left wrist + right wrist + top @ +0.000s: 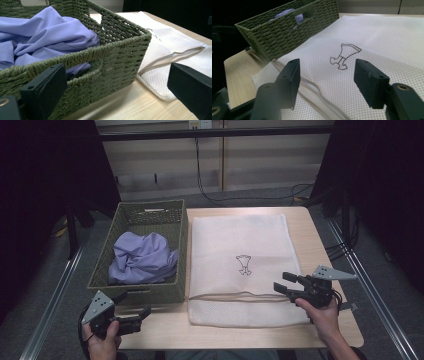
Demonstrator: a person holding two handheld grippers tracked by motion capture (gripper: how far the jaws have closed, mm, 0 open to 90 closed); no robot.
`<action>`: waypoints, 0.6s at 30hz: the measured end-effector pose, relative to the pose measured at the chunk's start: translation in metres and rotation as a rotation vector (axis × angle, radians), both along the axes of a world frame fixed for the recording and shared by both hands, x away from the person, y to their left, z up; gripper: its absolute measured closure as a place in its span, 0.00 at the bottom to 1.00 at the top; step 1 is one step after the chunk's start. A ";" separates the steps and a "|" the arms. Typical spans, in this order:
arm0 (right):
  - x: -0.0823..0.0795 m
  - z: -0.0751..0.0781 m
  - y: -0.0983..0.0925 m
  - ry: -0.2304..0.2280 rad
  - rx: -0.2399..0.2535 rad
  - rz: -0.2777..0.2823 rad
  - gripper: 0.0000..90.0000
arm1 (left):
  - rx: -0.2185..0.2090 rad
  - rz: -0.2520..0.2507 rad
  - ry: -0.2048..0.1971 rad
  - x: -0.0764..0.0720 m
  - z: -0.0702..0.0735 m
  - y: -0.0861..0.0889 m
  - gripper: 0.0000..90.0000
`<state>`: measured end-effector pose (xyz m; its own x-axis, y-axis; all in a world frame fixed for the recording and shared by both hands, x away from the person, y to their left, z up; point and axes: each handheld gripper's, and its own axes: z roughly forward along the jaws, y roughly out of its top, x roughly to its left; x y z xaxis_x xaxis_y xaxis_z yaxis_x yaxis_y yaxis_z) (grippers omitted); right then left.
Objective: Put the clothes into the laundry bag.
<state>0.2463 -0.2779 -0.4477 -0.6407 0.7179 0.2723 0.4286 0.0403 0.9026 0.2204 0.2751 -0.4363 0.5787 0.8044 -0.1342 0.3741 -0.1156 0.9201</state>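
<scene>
— Pale tabletop is seen under both claws. Right gripper, jaws spread wide and empty, is held above the mesh laundry bag, its zipper just below.

— Left gripper, likewise agape and empty, is poised beside the basket, purple shirt beyond. Mesh alone could be pinched, the zipper missed.

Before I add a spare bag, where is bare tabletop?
Bare table runs along the near edge, in front of the basket and mesh bag, plus narrow strips beyond and right of the bag. The basket is crowded with a purple garment.
</scene>
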 end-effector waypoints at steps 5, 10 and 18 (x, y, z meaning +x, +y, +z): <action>0.001 -0.001 0.000 -0.001 0.004 0.017 0.40 | -0.016 0.019 -0.015 -0.001 0.001 0.001 0.03; 0.003 -0.002 -0.002 0.002 0.013 0.018 0.35 | -0.016 -0.004 -0.009 0.000 0.001 0.000 0.03; 0.006 -0.004 0.005 0.006 -0.012 0.071 0.37 | -0.014 -0.022 0.002 0.001 0.000 -0.001 0.03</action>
